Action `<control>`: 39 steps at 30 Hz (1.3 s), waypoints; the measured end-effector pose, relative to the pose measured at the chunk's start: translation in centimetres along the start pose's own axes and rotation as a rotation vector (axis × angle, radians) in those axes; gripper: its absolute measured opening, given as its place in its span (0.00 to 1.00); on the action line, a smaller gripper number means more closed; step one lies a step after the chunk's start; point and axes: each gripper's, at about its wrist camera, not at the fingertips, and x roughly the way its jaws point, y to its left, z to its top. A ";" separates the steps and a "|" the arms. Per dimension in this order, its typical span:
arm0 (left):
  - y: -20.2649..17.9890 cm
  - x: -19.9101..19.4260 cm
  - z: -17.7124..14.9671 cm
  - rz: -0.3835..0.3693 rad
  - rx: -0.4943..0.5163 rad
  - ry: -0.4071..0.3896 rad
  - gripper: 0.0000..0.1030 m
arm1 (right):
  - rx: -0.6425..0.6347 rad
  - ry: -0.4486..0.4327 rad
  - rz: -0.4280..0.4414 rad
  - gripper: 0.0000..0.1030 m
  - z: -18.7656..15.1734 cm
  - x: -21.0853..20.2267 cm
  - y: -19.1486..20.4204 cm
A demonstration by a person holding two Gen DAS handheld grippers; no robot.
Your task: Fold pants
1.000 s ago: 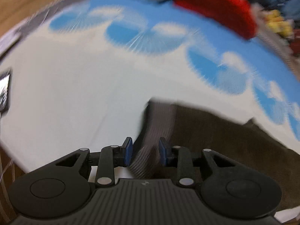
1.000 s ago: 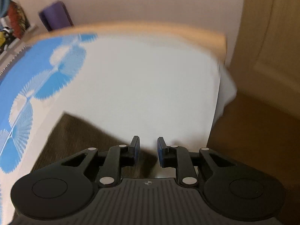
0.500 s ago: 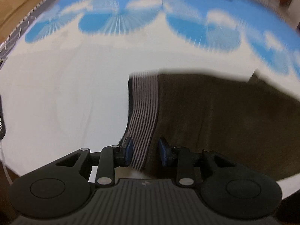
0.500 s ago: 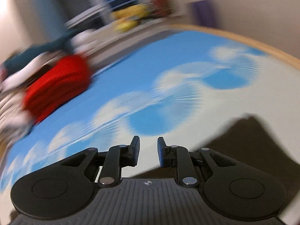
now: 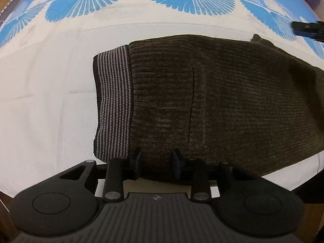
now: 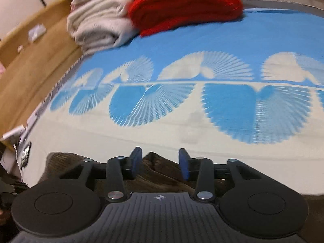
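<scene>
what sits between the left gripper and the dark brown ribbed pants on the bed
Nothing visible. The left gripper hangs right over the near edge of the dark brown ribbed pants, beside their grey striped waistband, with only cloth between its parted fingers. The blue and white bedsheet around them is bare.

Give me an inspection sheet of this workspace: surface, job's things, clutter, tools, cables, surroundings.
Surface: bed sheet, white with blue fan prints, smooth.
Job's things: dark ribbed pants lying flat, striped waistband at the left in the left wrist view.
Clutter: red folded fabric and cream folded fabric at the far edge.
Tools: left tool over the pants' near edge, jaws apart; right tool jaws opening, nothing gripped.
Cables: thin dark line at the bed's right edge, unclear.
Surroundings: wooden floor; rest blurred.
</scene>
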 end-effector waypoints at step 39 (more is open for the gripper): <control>4.3 -2.1 2.2 0.029 -0.221 -0.148 0.19 | -0.323 0.271 -0.067 0.11 -4.7 2.0 -3.4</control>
